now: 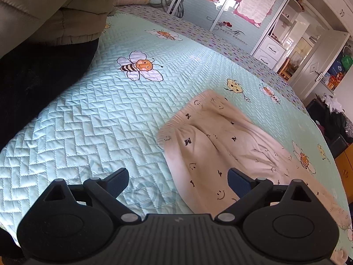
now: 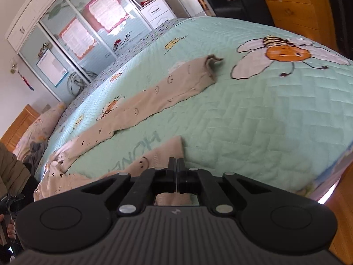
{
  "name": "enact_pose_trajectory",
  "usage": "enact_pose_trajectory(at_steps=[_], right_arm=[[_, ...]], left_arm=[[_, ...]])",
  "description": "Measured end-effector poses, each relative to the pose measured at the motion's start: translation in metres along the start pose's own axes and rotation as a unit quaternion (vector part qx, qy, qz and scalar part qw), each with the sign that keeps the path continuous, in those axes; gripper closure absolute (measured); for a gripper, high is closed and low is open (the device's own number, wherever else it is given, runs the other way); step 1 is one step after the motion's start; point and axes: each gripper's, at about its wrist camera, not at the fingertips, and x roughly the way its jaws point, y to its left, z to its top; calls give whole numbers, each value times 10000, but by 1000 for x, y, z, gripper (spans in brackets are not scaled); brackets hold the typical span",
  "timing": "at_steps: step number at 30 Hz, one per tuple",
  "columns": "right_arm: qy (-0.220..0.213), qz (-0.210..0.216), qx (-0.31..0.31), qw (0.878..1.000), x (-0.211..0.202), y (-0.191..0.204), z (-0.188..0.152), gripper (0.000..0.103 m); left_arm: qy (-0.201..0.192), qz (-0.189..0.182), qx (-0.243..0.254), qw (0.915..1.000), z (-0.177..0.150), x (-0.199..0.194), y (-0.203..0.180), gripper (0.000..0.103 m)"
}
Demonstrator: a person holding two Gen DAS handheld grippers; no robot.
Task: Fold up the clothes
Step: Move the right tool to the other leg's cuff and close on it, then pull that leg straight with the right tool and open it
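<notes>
Beige trousers [image 2: 154,92] lie spread on the quilted bed [image 2: 242,121]; right gripper [image 2: 176,162] looks pinched on a leg hem, left gripper [image 1: 177,182] spread near the waistband; next, likely carry that hem waistward.

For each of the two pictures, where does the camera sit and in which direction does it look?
Left wrist: behind the open left gripper, looking down over the pants waistband; a padded jacket shows.
Right wrist: behind the right gripper, shut on a pant leg hem, looking along the bedspread.
Shared: pants, bedspread, wardrobe.
</notes>
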Motion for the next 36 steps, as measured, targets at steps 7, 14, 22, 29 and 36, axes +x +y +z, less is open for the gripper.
enact_pose_trajectory(at_steps=[7, 14, 22, 29, 36], right_arm=[[142, 500, 102, 9986, 2, -12, 9, 47], [326, 447, -288, 9980, 18, -10, 22, 47], [304, 576, -957, 9933, 4, 8, 7, 94], [-342, 665, -1287, 9889, -17, 33, 28, 98], [-1160, 1304, -2563, 9507, -48, 92, 91, 100]], left_arm=[[66, 123, -64, 9999, -5, 1, 4, 6], [88, 49, -79, 9999, -6, 0, -3, 7], [131, -1, 26, 9999, -9, 1, -14, 6], [148, -131, 183, 9996, -9, -2, -27, 6], [119, -217, 265, 9993, -10, -8, -37, 6]])
